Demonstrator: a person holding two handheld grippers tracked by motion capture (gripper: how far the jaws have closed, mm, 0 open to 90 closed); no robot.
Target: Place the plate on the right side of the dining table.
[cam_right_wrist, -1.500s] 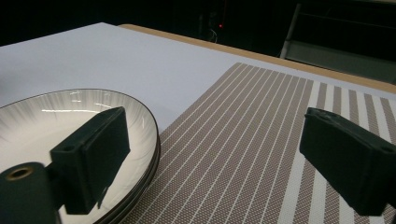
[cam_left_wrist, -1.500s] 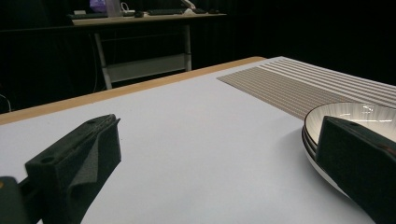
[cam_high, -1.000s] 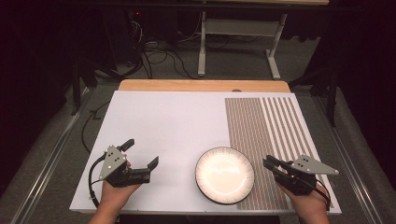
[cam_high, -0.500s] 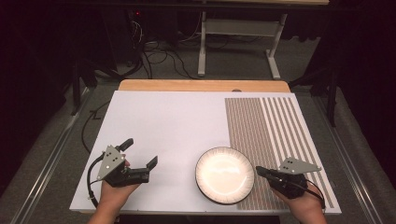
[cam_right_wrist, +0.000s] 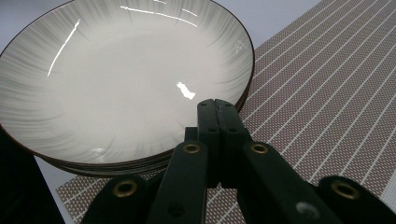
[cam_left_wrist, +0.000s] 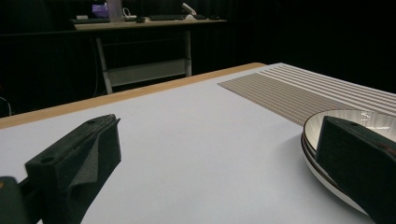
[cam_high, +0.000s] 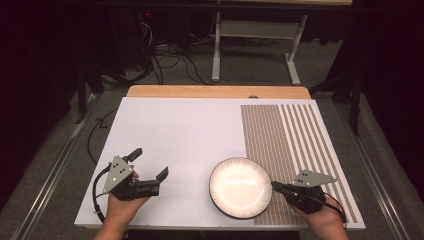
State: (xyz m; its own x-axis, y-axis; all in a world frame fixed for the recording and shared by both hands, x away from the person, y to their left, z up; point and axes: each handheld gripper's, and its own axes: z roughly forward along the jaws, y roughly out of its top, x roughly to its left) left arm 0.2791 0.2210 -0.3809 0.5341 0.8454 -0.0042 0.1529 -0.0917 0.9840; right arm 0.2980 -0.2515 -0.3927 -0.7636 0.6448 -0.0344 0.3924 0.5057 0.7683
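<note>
White tabletop [cam_high: 175, 135] w/ a striped brown placemat [cam_high: 295, 135] on its right side, dark room behind. Shallow white bowl [cam_high: 241, 187] w/ dark rim sits at the near edge, half on the mat's left edge. Right gripper [cam_high: 274, 185] has jaws pressed together, nothing between, tips at the bowl's right rim; left gripper [cam_high: 148, 163] rests well left of the bowl, jaws wide apart, empty.

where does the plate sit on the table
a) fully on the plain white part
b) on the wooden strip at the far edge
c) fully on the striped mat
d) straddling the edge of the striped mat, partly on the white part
d: in the high view the plate overlaps the near left edge of the striped mat, with most of it lying on the white surface.
</note>
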